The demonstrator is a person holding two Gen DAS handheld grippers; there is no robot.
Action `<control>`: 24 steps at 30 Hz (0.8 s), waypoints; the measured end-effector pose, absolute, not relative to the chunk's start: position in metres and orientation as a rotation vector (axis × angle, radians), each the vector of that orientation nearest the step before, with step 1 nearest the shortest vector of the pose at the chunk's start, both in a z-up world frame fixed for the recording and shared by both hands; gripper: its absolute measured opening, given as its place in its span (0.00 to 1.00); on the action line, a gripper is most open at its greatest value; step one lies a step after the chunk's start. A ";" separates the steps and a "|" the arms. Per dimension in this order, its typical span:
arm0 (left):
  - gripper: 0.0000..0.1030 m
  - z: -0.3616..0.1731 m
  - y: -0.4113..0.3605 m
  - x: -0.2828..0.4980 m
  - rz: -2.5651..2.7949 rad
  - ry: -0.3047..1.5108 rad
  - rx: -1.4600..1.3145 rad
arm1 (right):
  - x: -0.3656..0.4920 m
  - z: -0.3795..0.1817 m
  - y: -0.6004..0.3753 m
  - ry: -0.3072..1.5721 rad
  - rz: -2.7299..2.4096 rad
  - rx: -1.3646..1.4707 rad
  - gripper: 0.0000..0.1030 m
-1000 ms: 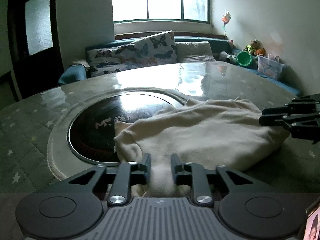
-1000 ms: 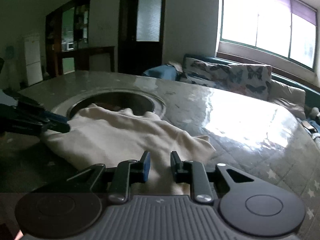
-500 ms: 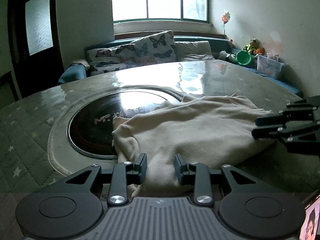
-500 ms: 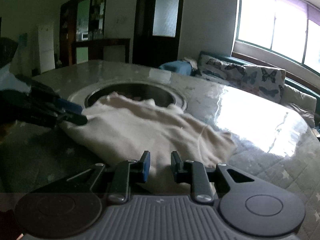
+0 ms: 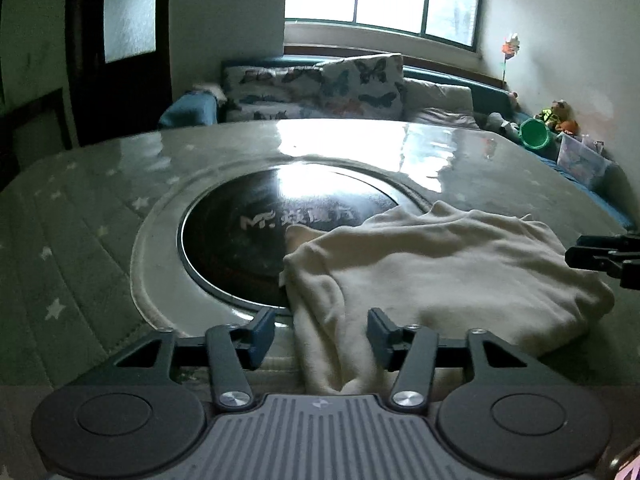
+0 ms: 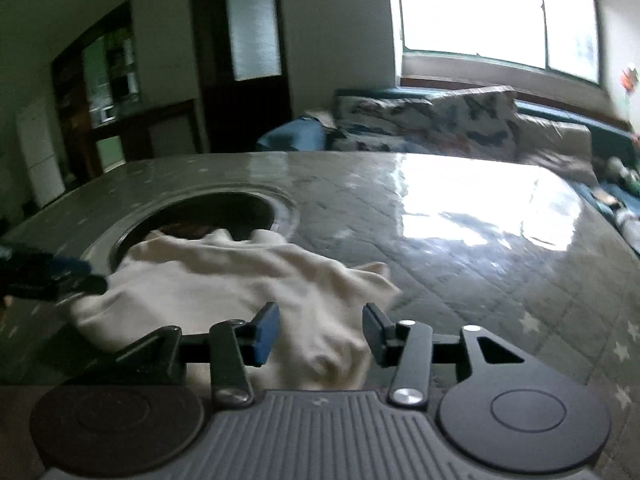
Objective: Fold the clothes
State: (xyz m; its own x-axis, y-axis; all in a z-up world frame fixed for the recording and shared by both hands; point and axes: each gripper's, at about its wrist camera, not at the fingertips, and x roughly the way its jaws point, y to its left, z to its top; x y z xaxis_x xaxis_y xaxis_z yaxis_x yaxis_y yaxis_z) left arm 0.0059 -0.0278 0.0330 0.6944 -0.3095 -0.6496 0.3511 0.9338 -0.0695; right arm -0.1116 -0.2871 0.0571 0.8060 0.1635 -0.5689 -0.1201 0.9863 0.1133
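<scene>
A cream garment (image 5: 436,272) lies bunched on the round table, partly over the dark round inset (image 5: 248,232). My left gripper (image 5: 320,338) has its jaws opening, and the garment's near edge lies between them without being pressed. The right gripper shows at that view's right edge (image 5: 600,258). In the right wrist view the same garment (image 6: 224,276) spreads toward the inset. My right gripper (image 6: 318,336) is opening too, with a cloth fold lying loose between its jaws. The left gripper (image 6: 52,276) reaches in from the left.
The table (image 5: 80,240) wears a quilted grey cover with stars under a glossy sheet. A sofa with butterfly cushions (image 5: 320,88) stands behind it under the window. Toys and a green bucket (image 5: 536,134) sit at the far right. A dark door (image 6: 244,60) is at the back.
Both grippers went from shut on the garment's edge to spread apart, letting the cloth go. The garment has settled flatter on the table, and both views have shifted sideways.
</scene>
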 end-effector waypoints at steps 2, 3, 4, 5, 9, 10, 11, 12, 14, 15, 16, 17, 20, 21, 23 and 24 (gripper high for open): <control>0.57 0.031 -0.026 0.009 -0.370 0.737 0.041 | -0.106 0.053 -0.296 0.638 0.135 0.122 0.46; 0.57 0.030 -0.025 0.011 -0.370 0.747 0.032 | -0.104 0.051 -0.299 0.647 0.128 0.142 0.47; 0.57 0.029 -0.025 0.012 -0.370 0.755 0.026 | -0.103 0.049 -0.302 0.653 0.126 0.160 0.47; 0.57 0.028 -0.025 0.012 -0.370 0.761 0.024 | -0.102 0.047 -0.305 0.658 0.127 0.175 0.47; 0.57 0.027 -0.024 0.014 -0.370 0.777 0.011 | -0.098 0.042 -0.313 0.676 0.137 0.234 0.47; 0.57 0.027 -0.023 0.014 -0.370 0.781 0.004 | -0.097 0.041 -0.314 0.678 0.140 0.243 0.47; 0.57 0.028 -0.023 0.015 -0.371 0.785 0.000 | -0.096 0.040 -0.315 0.680 0.143 0.253 0.47; 0.57 0.028 -0.023 0.015 -0.372 0.787 0.001 | -0.096 0.040 -0.316 0.683 0.145 0.262 0.47; 0.57 0.029 -0.024 0.016 -0.372 0.792 0.001 | -0.095 0.038 -0.318 0.691 0.148 0.281 0.48; 0.57 0.029 -0.024 0.017 -0.372 0.794 -0.001 | -0.094 0.037 -0.320 0.696 0.149 0.295 0.48; 0.57 0.029 -0.024 0.017 -0.371 0.796 -0.004 | -0.094 0.037 -0.321 0.698 0.148 0.306 0.48; 0.57 0.029 -0.024 0.018 -0.372 0.798 -0.007 | -0.094 0.036 -0.322 0.699 0.148 0.315 0.49; 0.57 0.030 -0.025 0.019 -0.371 0.802 -0.013 | -0.094 0.037 -0.322 0.699 0.145 0.319 0.50; 0.57 0.030 -0.025 0.019 -0.371 0.805 -0.018 | -0.094 0.037 -0.322 0.701 0.146 0.320 0.51; 0.57 0.030 -0.024 0.021 -0.373 0.810 -0.029 | -0.094 0.038 -0.322 0.704 0.151 0.333 0.52; 0.57 0.030 -0.023 0.021 -0.375 0.813 -0.039 | -0.094 0.038 -0.322 0.706 0.153 0.334 0.53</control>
State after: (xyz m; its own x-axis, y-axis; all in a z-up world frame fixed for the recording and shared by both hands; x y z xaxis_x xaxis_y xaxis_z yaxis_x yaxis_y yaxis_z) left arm 0.0215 -0.0232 0.0301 0.6251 -0.3416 -0.7018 0.3122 0.9335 -0.1763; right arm -0.0939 -0.3216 0.0382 0.7528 0.2490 -0.6093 -0.0254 0.9360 0.3511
